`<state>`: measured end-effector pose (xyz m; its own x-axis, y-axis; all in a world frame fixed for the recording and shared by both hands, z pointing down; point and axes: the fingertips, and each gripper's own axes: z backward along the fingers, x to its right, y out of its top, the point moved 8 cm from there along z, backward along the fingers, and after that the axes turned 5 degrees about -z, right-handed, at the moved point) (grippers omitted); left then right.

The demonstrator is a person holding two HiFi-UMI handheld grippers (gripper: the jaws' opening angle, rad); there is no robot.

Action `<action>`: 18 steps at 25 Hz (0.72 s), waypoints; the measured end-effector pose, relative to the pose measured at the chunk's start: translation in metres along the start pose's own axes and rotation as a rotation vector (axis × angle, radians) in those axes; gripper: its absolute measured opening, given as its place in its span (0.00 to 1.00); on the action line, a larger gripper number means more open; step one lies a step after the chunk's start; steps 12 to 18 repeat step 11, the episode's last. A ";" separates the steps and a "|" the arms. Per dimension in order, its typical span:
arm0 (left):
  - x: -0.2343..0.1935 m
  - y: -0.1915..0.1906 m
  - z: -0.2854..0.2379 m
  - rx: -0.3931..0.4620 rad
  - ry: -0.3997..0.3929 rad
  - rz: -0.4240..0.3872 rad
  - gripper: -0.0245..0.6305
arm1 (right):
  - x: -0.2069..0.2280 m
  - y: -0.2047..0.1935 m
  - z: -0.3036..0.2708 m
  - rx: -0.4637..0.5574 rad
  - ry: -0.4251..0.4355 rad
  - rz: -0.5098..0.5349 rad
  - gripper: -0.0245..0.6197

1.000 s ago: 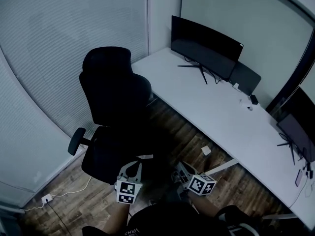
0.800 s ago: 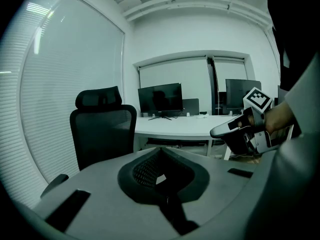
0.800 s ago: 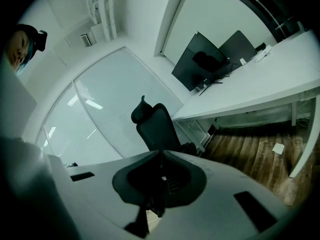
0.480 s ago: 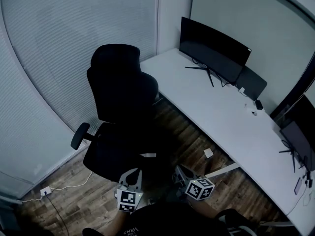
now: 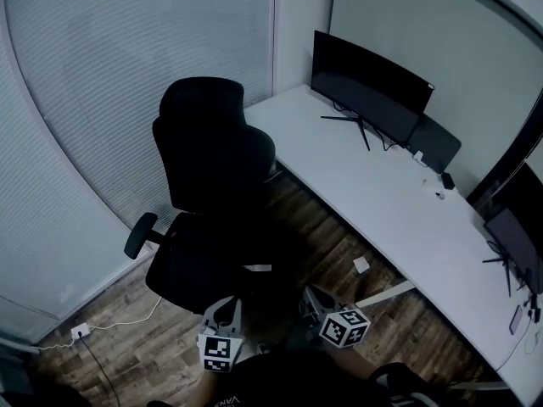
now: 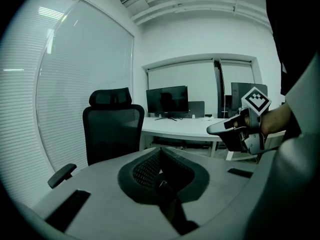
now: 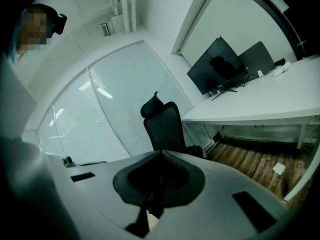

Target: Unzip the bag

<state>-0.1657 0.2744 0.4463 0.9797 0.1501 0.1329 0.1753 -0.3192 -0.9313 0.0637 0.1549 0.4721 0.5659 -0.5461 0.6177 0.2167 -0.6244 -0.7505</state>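
No bag shows in any view. My left gripper and right gripper hang close to the person's body at the bottom of the head view, both pointing toward the black office chair. In the left gripper view the jaws are shut with nothing between them, and the right gripper shows at the right, held in a hand. The right gripper's jaws are likewise shut and hold nothing.
The office chair stands just ahead on a wood floor. A long white desk runs to the right with a dark monitor and a second monitor. A small white object lies on the floor. Blinds cover the left wall.
The head view has swung a little, so the chair sits further right in frame. Both grippers sit slightly lower in the view and stay shut.
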 end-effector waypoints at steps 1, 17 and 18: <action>0.000 -0.001 0.002 0.000 0.002 0.010 0.07 | 0.000 -0.001 0.001 -0.004 -0.003 0.005 0.11; 0.001 -0.011 0.000 0.030 0.003 0.003 0.07 | 0.001 -0.006 -0.001 -0.013 -0.004 0.023 0.11; 0.001 -0.011 0.000 0.030 0.003 0.003 0.07 | 0.001 -0.006 -0.001 -0.013 -0.004 0.023 0.11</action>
